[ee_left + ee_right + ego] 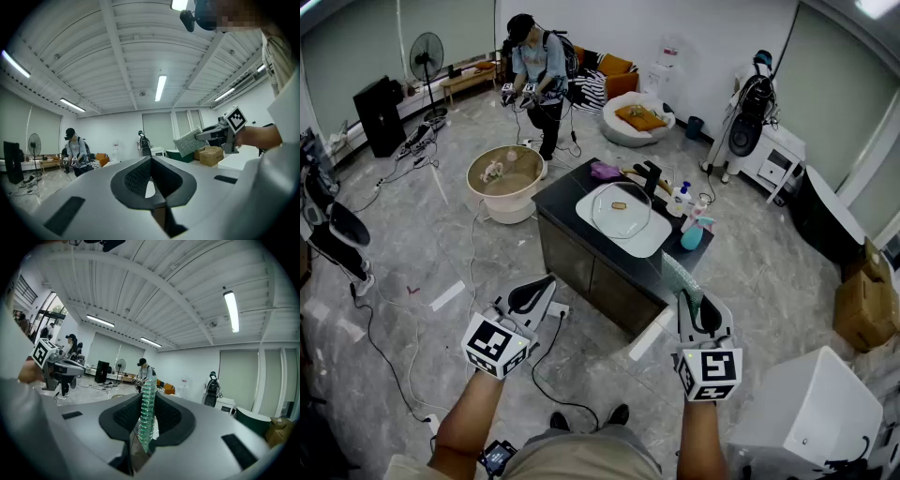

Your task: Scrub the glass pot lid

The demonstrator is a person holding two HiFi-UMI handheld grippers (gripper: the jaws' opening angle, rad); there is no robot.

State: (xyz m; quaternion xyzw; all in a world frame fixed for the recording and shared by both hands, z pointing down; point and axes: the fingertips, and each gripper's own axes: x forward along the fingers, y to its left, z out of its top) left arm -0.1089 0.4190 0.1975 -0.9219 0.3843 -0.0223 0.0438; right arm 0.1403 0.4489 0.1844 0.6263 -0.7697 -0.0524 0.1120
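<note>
A grey stone floor (441,244) is spreading across a wide room. A dark counter (567,199) is standing ahead of me, well apart from both my grippers. A white sink (654,244) is sitting in its top. The glass pot lid (633,222) is lying flat across the sink. Another person (539,70) is standing far behind the counter.

I am holding both grippers low, in front of the counter, over the floor. My left gripper (546,283) is clenched with nothing between its jaws. My right gripper (686,300) is clamping a green mesh scrub cloth (680,275), which is sticking out past the jaw tips toward the counter's near corner. A teal spray bottle (692,232) is standing on the counter just beside the sink.
</note>
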